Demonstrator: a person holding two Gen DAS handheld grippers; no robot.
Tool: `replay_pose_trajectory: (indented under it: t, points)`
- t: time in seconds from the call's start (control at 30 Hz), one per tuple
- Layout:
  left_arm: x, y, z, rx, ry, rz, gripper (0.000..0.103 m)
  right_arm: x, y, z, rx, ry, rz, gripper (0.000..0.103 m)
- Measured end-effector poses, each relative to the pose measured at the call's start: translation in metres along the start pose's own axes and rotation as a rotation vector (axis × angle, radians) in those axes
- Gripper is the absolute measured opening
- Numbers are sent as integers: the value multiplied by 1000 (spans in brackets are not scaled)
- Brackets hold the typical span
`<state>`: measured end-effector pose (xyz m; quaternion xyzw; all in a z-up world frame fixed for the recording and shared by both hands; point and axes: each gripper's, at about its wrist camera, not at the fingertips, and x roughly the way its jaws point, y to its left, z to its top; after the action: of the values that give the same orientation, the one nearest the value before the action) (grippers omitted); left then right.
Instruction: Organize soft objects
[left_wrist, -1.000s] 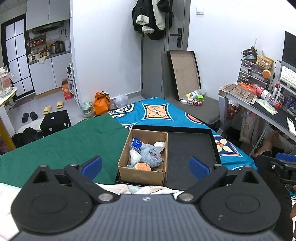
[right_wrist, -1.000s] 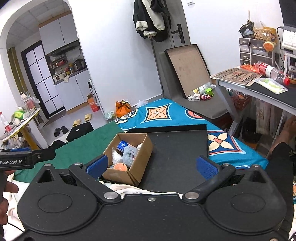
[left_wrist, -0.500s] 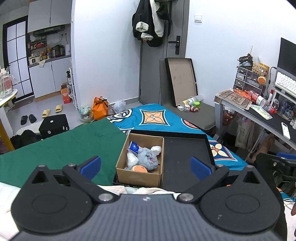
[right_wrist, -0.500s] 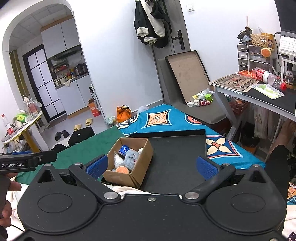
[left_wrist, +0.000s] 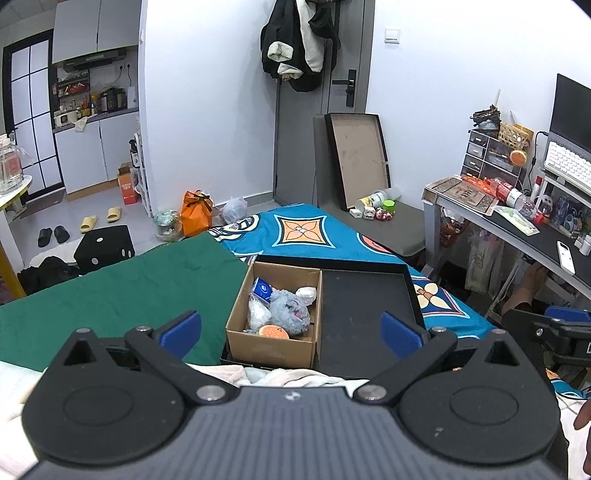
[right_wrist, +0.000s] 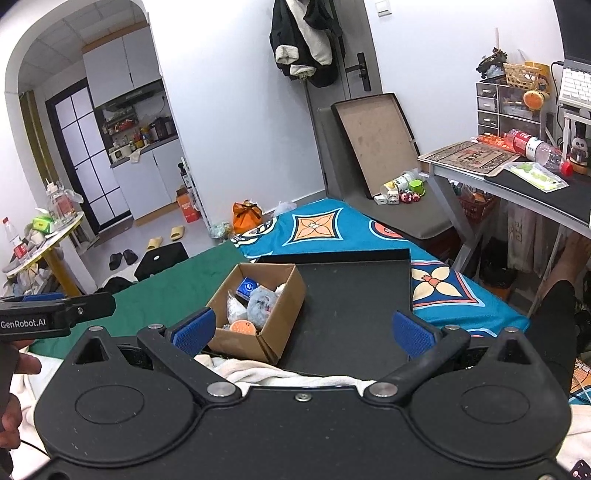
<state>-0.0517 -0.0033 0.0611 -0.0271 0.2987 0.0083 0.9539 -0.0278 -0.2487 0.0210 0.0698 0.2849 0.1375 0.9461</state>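
Two handheld grippers hover over a bed. The left gripper (left_wrist: 291, 330) and right gripper (right_wrist: 301, 330) both have fingers spread wide, holding nothing. White lettering "GenRobot.AI" shows on the left gripper's side. A cardboard box (left_wrist: 271, 341) holds a grey plush toy (left_wrist: 290, 314), inside a black tray (left_wrist: 364, 317).

- We see the right part of the black tray (left_wrist: 364, 314) bare; a gripper could pass there.
- The cardboard box (left_wrist: 271, 345) fills the tray's left part; its walls enclose a grey plush toy (left_wrist: 289, 309), an orange item (left_wrist: 273, 331) and packets, packed close.
- The green cloth (left_wrist: 122, 291) left of the box lies bare.
- A cream fabric (right_wrist: 266, 371) lies at the tray's near edge, just below both grippers.
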Motion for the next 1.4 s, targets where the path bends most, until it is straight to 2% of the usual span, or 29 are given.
replay_pose_trajectory:
  t: [0.53, 1.4]
  points:
    - [10, -1, -2, -6, 23, 10, 103, 5, 0, -2, 4, 28, 28, 103]
    - [10, -3, -5, -4, 27, -3, 103, 2, 8, -4, -14, 32, 19, 103]
